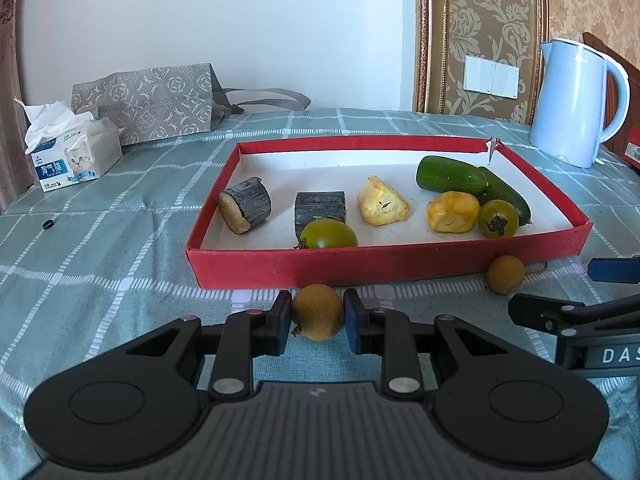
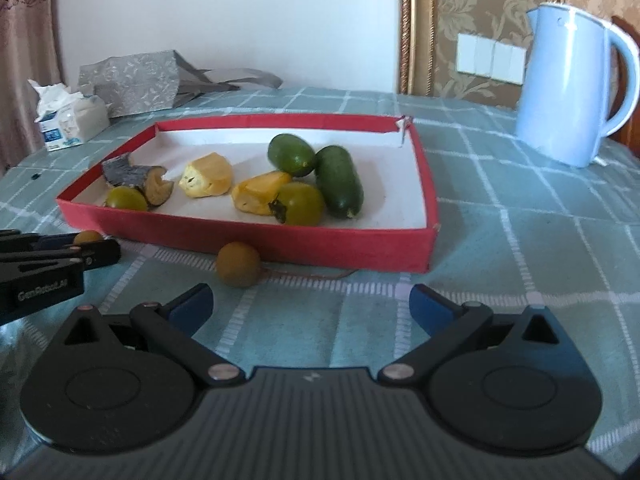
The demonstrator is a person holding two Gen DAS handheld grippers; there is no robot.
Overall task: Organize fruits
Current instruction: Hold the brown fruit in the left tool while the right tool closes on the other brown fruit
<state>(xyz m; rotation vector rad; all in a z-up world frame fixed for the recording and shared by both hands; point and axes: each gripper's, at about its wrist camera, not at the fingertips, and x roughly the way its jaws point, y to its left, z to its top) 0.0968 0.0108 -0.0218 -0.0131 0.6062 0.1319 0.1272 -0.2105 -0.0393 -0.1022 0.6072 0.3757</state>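
Longan (image 1: 317, 311), round and brown, pinched in my left tongs (image 1: 316, 322) just before the red tray (image 1: 384, 262); second longan (image 2: 238, 264) lies ahead-left of my right tongs (image 2: 312, 308), wide open, empty.

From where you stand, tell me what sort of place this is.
Likely a room in a home, perhaps a dining corner: a table under a checked tablecloth, an electric kettle, a tissue pack and ornate wallpaper.

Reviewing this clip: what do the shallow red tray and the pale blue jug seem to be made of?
Shallow red tray: probably cardboard with a matte, felt-like red covering and white paper lining; its far corner is torn and bent. Pale blue jug: smooth, slightly glossy shell, likely plastic, though painted metal cannot be ruled out.
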